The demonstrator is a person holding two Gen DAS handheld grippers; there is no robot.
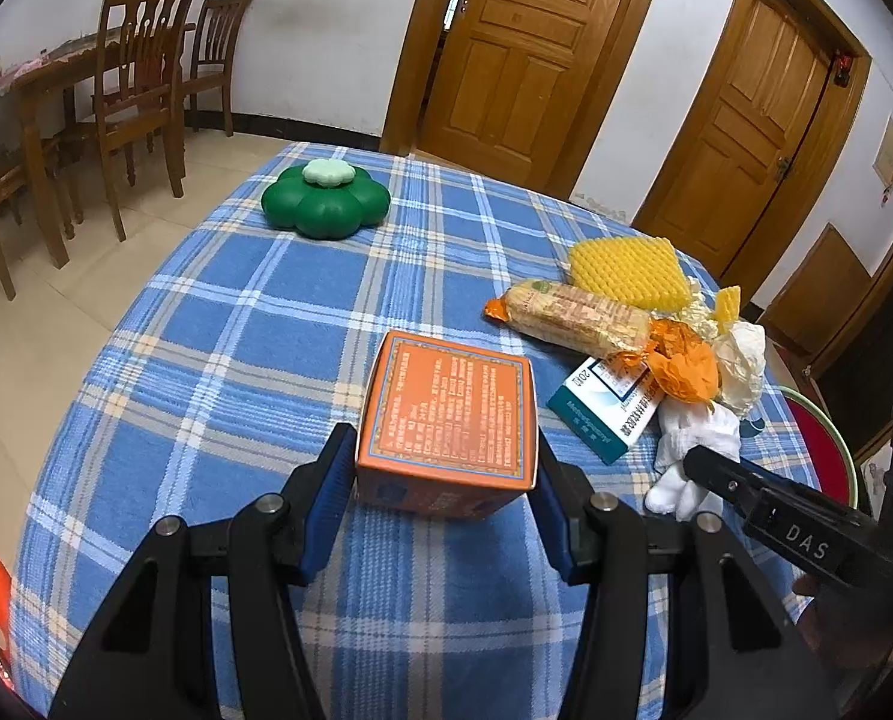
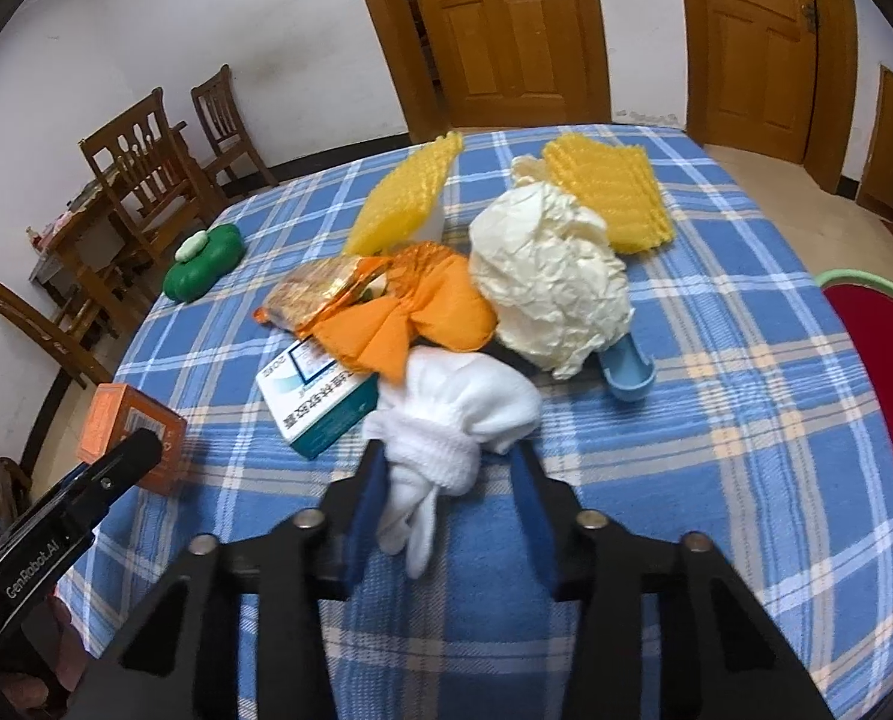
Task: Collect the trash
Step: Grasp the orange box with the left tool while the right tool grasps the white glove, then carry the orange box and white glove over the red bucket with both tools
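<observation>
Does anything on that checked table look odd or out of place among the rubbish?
Yes: a white sock, bunched and knotted, lies between the right tool's open fingers beside the pile of crumpled paper and wrappers. It looks like clothing, not trash. The rest is a loose, overlapping heap.

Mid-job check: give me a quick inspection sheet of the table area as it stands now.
Surface: table in blue plaid cloth.
Job's things: orange box; white cloth bundle; cream paper ball; orange wrapper; teal-white carton; snack packet; yellow foam pads.
Clutter: green flower-shaped container; blue dish.
Grippers: left tongs straddle the box, contact unclear; right tongs open around the bundle.
Cables: nothing seen.
Surroundings: wooden chairs, doors.
</observation>
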